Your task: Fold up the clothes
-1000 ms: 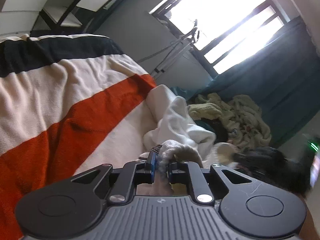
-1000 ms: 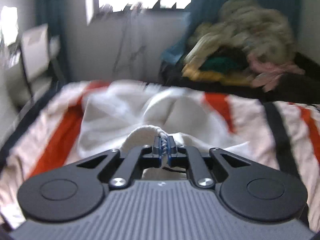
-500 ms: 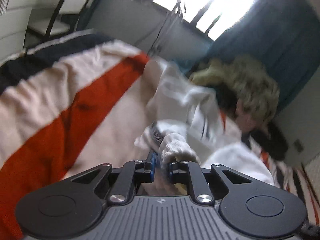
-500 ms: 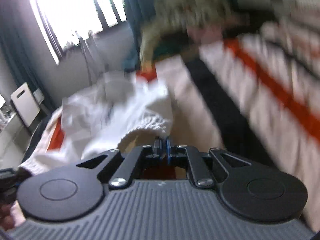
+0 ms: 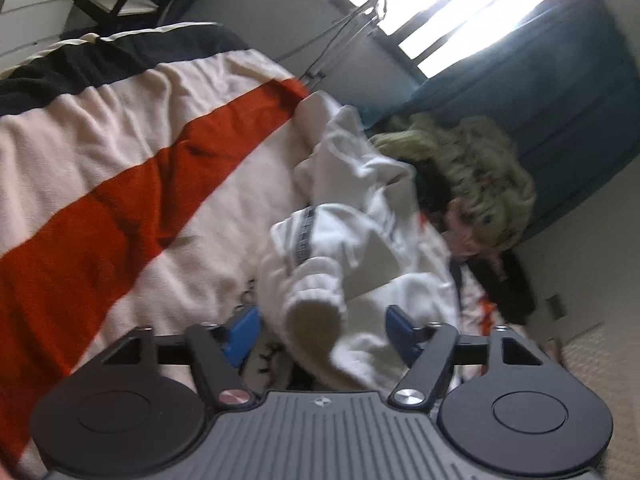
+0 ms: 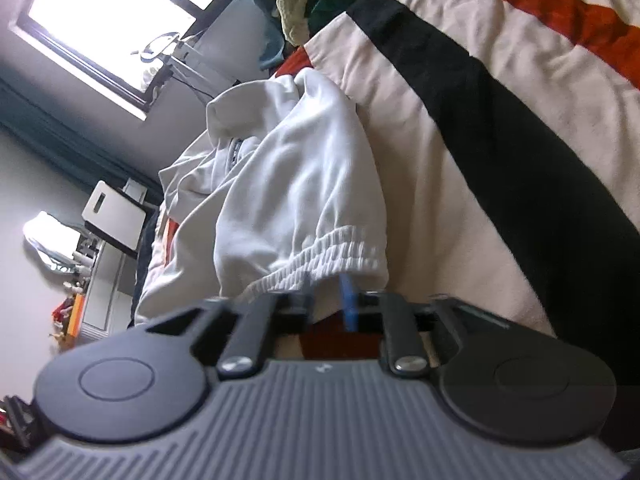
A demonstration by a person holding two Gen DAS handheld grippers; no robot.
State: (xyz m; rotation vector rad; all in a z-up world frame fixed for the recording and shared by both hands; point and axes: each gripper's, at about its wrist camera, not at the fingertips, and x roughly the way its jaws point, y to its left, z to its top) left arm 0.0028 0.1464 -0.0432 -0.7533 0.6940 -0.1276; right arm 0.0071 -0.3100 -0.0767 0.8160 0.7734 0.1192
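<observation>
White clothes (image 5: pixel 352 216) lay bunched up on our bed, on top of the striped blanket (image 5: pixel 120 160) with its orange, cream and black bands. We think it was a white jacket or pants with a stretchy cuff (image 6: pixel 320 248). In our left camera, one cuff end (image 5: pixel 316 308) sat between the blue fingers (image 5: pixel 244 330) of our left gripper (image 5: pixel 320 328). Those fingers were spread wide apart and did not squeeze the cloth. In our right camera, the stretchy cuff hung right at the tips of our right gripper (image 6: pixel 328 300). Its fingers (image 6: pixel 347 304) stood a little way apart, with the cuff edge just at them, but we could not tell if they held it. Behind the bed we saw a heap of other clothes (image 5: pixel 472 168), a dark blue curtain (image 5: pixel 560 100) and a bright window (image 6: pixel 116 12).
</observation>
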